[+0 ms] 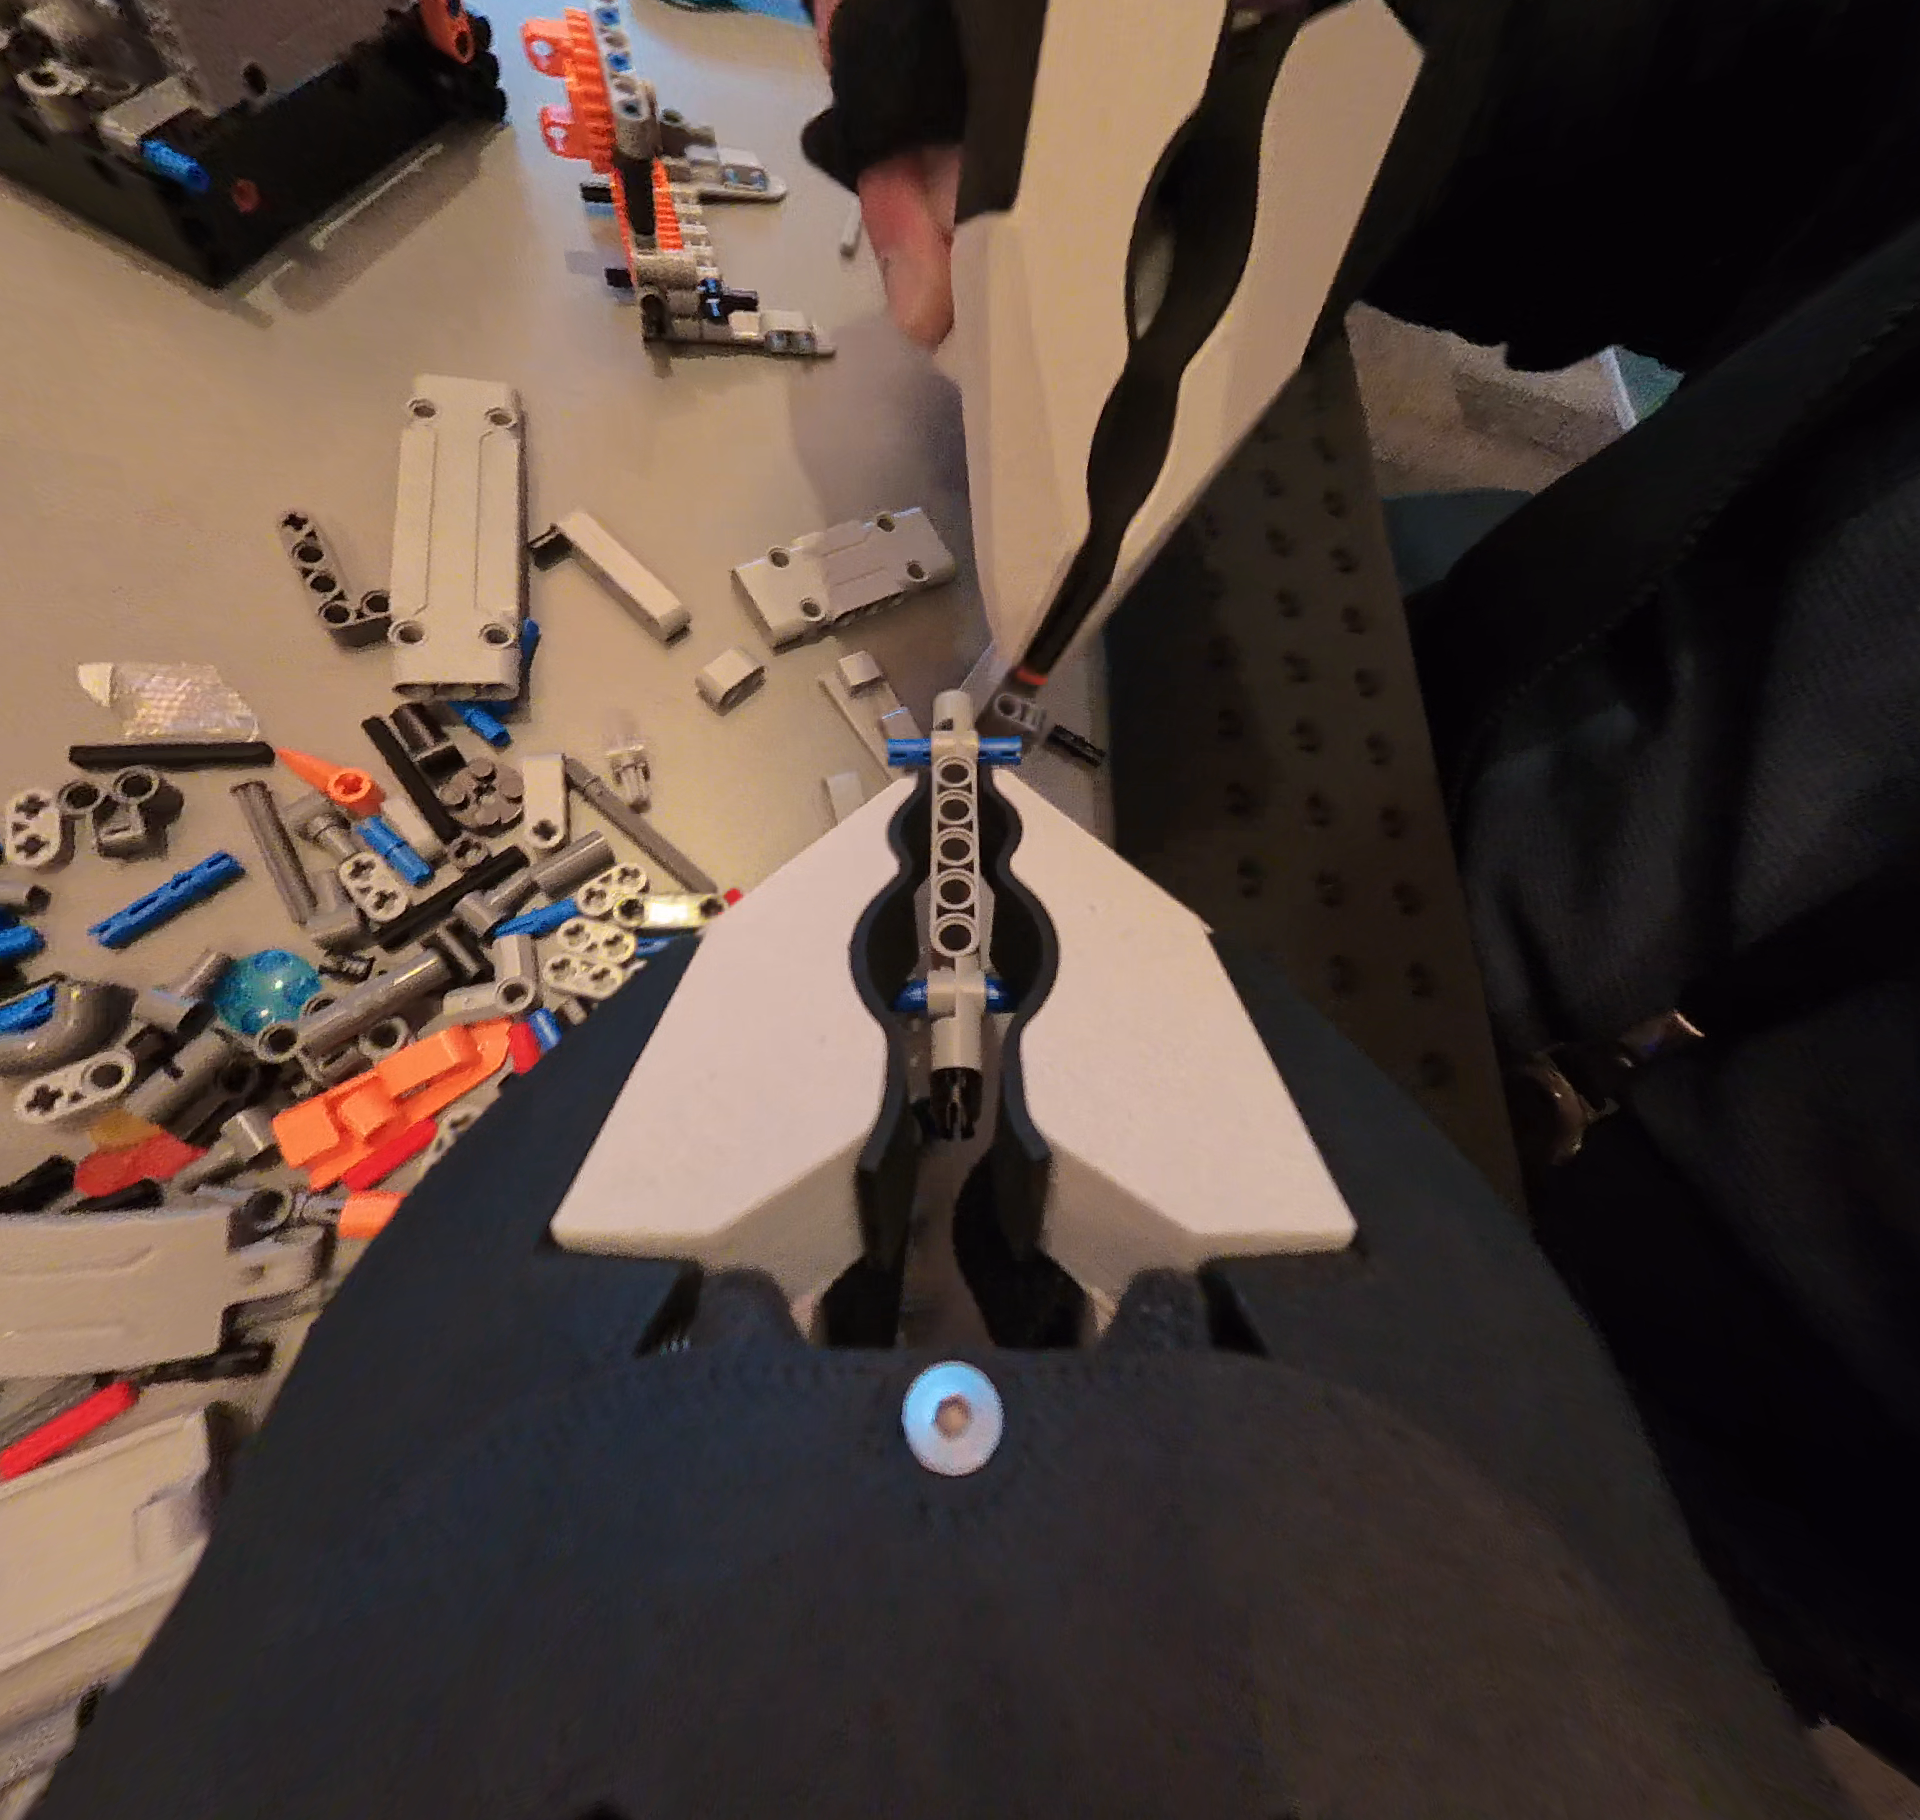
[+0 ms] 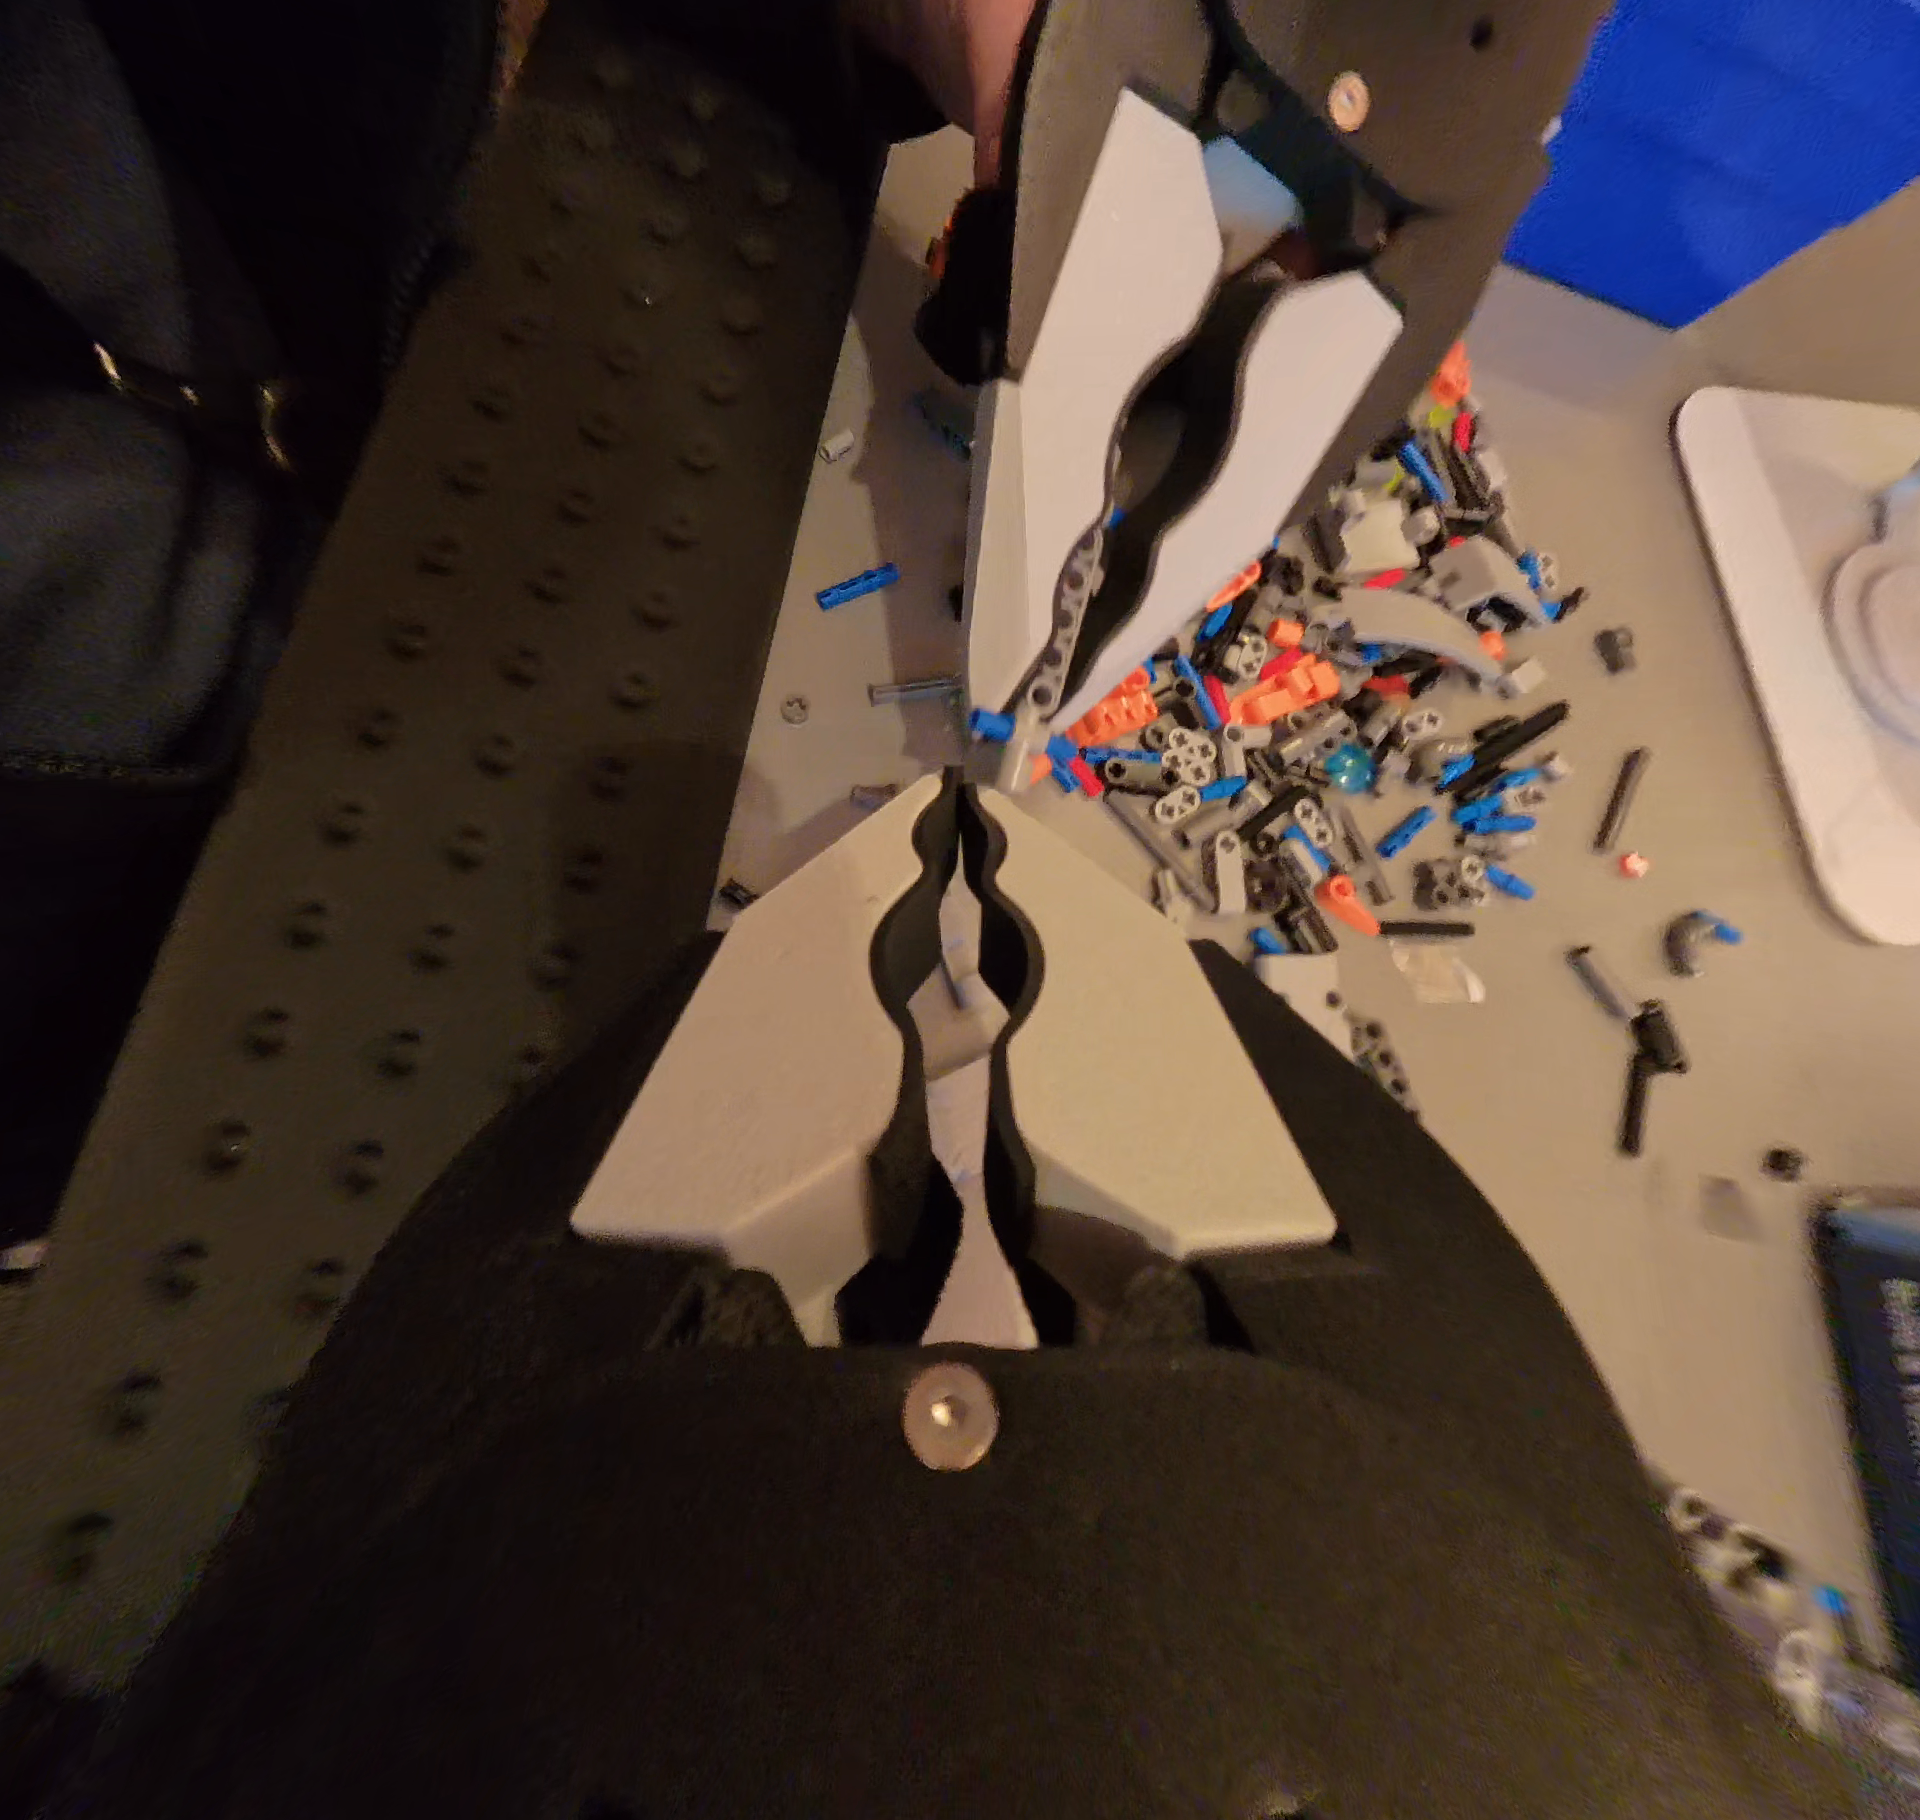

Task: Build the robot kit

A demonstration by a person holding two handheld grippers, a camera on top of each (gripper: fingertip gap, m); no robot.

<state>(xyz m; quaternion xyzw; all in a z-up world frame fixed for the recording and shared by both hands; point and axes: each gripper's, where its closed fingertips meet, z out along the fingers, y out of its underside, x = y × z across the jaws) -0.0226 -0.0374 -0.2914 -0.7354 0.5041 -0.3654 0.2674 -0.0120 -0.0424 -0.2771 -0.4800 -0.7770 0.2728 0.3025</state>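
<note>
The left gripper (image 1: 954, 783) pinches a grey holed beam (image 1: 954, 877) mid-frame. The right gripper (image 2: 958, 783), jaws pressed together on a small grey connector (image 1: 1018, 712), meets the beam's tip above the worktop (image 1: 675, 440).

A hobby worktable (image 1: 156, 482) strewn with building-toy parts (image 2: 1340, 721).

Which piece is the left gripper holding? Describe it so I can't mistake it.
Start at the pile of loose bricks on the grey table. Right of it, the left gripper is shut on a light grey beam, the only one with blue pins at both ends.
</note>
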